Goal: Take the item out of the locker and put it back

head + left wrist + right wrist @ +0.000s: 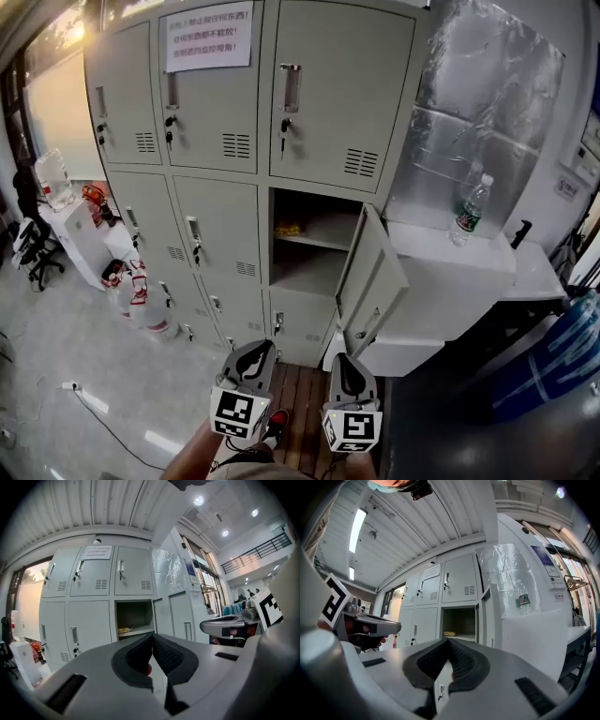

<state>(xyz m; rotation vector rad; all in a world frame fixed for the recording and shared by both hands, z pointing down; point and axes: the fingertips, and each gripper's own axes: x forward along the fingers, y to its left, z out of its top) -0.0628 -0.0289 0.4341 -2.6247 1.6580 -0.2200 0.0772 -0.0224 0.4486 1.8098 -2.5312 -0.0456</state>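
Note:
A grey locker bank (216, 103) faces me, and one middle compartment (314, 244) is open with its door (372, 281) swung out to the right. A small yellow item (287, 228) lies on its inner shelf; it is also seen in the left gripper view (123, 630) and the right gripper view (449, 633). My left gripper (258, 347) and right gripper (347, 360) hang low in front of the lockers, well short of the opening. Both are shut with nothing between their pads (165, 654) (461, 660).
A water bottle (470, 210) stands on a white cabinet (487, 262) right of the lockers, under a foil-covered wall. Red fire extinguishers (139, 292) and a white table (70, 225) are at the left. Blue barrels (553, 361) sit at the right. A cable crosses the floor at left.

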